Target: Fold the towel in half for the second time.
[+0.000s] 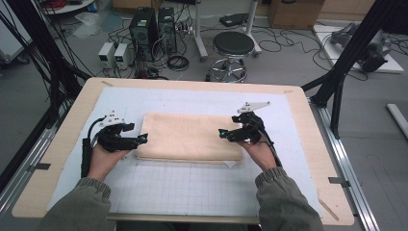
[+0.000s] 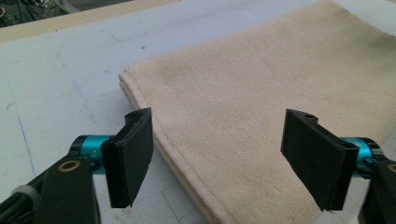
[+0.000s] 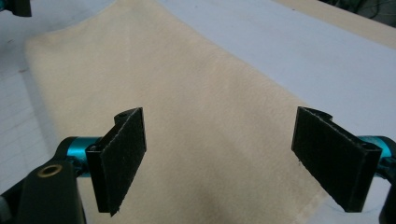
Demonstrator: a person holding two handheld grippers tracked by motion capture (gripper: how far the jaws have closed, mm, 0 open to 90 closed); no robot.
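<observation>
**Both claws open at the ends of the folded towel**

Left claw (image 1: 142, 138): jaws apart, nothing between the pads. In the left gripper view the near left corner of the towel (image 1: 190, 136) lies under the gap, its hemmed edge running just beside the left pad; no contact visible. Right claw (image 1: 222, 133): jaws likewise wide apart and empty, hovering over the towel's right end, cloth spread beneath the gap in the right gripper view.

Towel: cream, folded into a flat rectangle of several layers, lying mid-mat between the two claws. A small white tag or corner (image 1: 230, 163) pokes out at its near right edge.

Judgement: a fold looks complete and both ends released, or a fresh grip is being lined up; cannot tell which. Next move would call for each claw to drop onto an edge and pinch all layers together, else the stack slips apart.

Surface (image 1: 62, 144): pale wood board carrying a white gridded mat (image 1: 192, 187).

Room: grey floor, round black stool (image 1: 233, 44), computer towers (image 1: 143, 26), loose cables, black frame struts (image 1: 356, 41).
</observation>
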